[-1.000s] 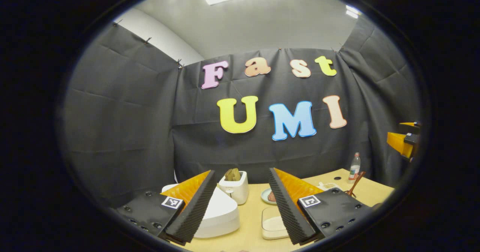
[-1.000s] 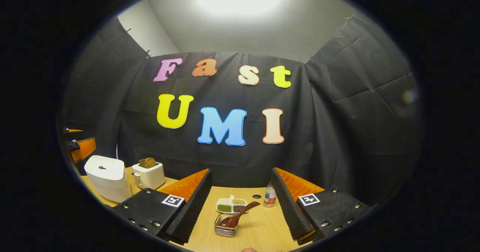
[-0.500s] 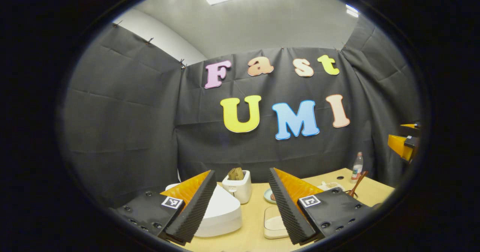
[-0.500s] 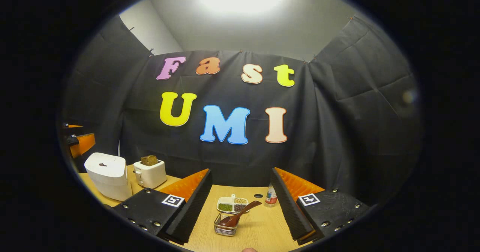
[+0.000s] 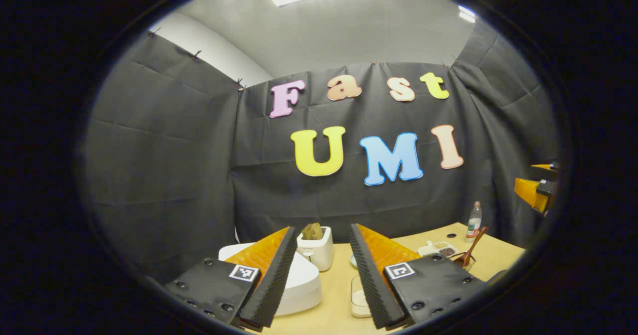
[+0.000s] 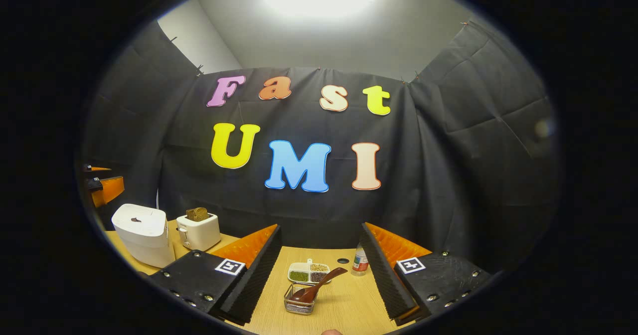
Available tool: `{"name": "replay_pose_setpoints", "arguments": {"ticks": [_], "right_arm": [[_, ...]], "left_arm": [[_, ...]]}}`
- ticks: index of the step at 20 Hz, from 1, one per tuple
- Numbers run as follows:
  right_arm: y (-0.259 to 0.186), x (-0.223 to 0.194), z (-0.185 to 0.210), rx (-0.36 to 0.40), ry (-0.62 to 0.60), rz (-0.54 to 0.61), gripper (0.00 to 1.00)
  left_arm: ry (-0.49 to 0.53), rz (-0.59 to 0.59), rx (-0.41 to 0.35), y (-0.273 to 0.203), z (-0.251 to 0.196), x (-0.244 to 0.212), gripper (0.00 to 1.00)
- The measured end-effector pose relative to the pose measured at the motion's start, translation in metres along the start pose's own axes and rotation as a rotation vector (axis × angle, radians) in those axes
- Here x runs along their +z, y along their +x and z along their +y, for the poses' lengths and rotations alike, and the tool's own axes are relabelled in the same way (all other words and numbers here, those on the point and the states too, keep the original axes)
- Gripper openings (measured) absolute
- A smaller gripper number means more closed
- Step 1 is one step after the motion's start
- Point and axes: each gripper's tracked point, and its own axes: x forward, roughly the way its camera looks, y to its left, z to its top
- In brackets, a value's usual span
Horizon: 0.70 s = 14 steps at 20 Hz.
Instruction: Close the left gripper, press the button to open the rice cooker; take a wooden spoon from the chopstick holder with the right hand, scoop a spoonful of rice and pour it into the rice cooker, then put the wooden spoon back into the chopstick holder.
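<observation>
- Left gripper (image 5: 319, 270): fingers apart, holding nothing, above the closed rice cooker (image 5: 299, 282), lower left of the gap.
- Right gripper (image 6: 319, 270): open, empty; wooden spoon (image 6: 319, 284) ahead in chopstick holder (image 6: 299, 302), handle leaning up-right.

The wooden spoon (image 6: 319, 282) is leaning in the chopstick holder (image 6: 299, 300); the toaster (image 6: 199, 231) is sitting at the rice cooker's (image 6: 142, 233) three o'clock.

White toaster (image 6: 199, 231) holding bread (image 6: 197, 214), sitting toward tabletop's (image 6: 344, 302) far left edge. Divided dish (image 6: 309, 272) of grains and plastic bottle (image 6: 360, 261) standing near far edge.
</observation>
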Motion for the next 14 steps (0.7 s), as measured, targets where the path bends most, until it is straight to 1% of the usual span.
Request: {"name": "replay_pose_setpoints", "arguments": {"ticks": [2,4,5,6,8,10,11,12,13,14], "right_arm": [[0.001,-0.001,0.001,0.000,0.001,0.003,0.95],[0.000,-0.002,0.002,0.001,0.002,0.006,0.95],[-0.001,-0.001,0.003,0.002,0.005,0.004,0.95],[-0.001,0.000,0.003,0.002,0.009,-0.001,0.95],[-0.002,0.001,0.004,0.003,0.012,-0.008,0.95],[-0.003,0.000,0.005,0.005,0.009,-0.010,0.95],[-0.003,0.001,0.007,0.010,0.008,-0.012,0.95],[-0.004,0.001,0.006,0.007,0.009,-0.015,0.95],[-0.004,0.001,0.005,0.003,0.013,-0.014,0.95],[-0.005,0.001,0.006,0.004,0.019,-0.012,0.95]], "left_arm": [[0.005,-0.014,0.024,0.000,0.011,0.003,0.62],[-0.004,-0.019,0.025,0.000,0.014,0.005,0.43],[-0.013,-0.016,0.016,0.000,0.011,0.004,0.30],[-0.017,-0.016,0.030,-0.003,0.012,0.003,0.29],[-0.021,-0.020,0.070,0.001,0.029,0.006,0.17],[-0.047,-0.004,0.072,0.002,0.031,-0.001,0.09],[-0.055,0.008,0.071,0.004,0.034,-0.004,0.09],[-0.057,0.014,0.072,0.007,0.038,-0.008,0.11],[-0.057,0.019,0.075,0.011,0.043,-0.009,0.08],[-0.056,0.024,0.083,0.016,0.050,-0.013,0.08]]}}
